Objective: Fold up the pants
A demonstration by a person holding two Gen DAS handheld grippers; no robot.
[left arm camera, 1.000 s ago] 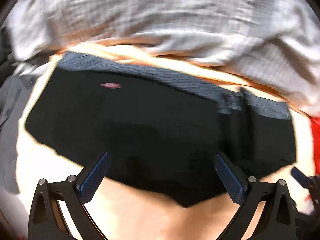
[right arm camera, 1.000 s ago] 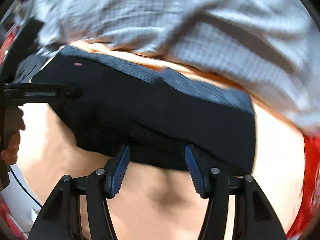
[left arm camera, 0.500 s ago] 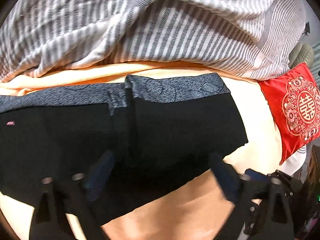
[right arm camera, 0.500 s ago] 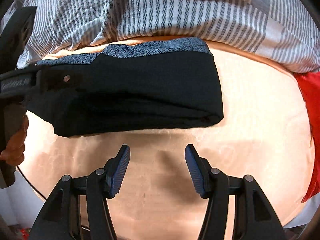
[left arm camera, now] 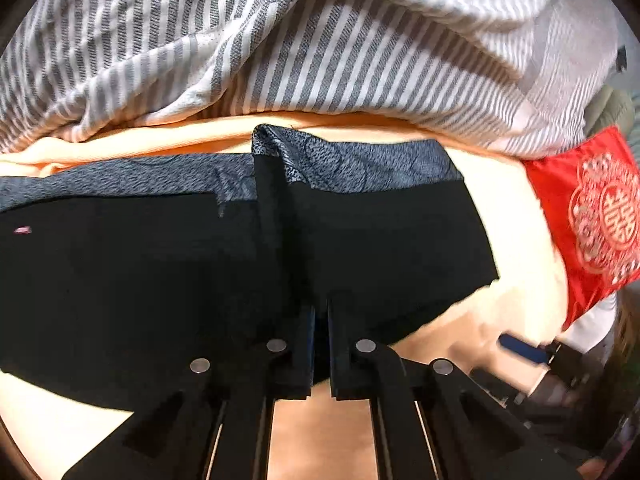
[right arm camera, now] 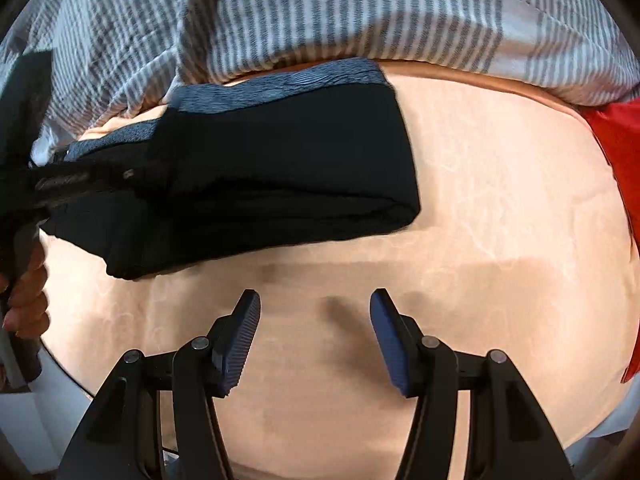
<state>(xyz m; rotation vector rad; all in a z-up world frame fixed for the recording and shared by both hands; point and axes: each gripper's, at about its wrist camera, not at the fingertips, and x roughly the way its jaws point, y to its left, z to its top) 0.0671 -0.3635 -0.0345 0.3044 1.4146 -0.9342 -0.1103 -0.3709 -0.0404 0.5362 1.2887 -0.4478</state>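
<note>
Left wrist view shows us the peach sheet point(left arm camera: 328, 432) of the bed, with the striped quilt point(left arm camera: 320, 52) bunched along its far side and the black pants point(left arm camera: 140, 280) lying folded across the middle, patterned grey waistband point(left arm camera: 360, 164) toward the quilt. Our left gripper point(left arm camera: 320, 320) has just been closing and now pinches the near edge of the pants, so we judge the fold goes best if we lift that edge evenly and keep the layers stacked. Our right gripper point(right arm camera: 316, 332) hangs half-spread over bare sheet, holding nothing, and we would bring it to the free end beside the red cushion point(right arm camera: 616, 140) to share the lift.
</note>
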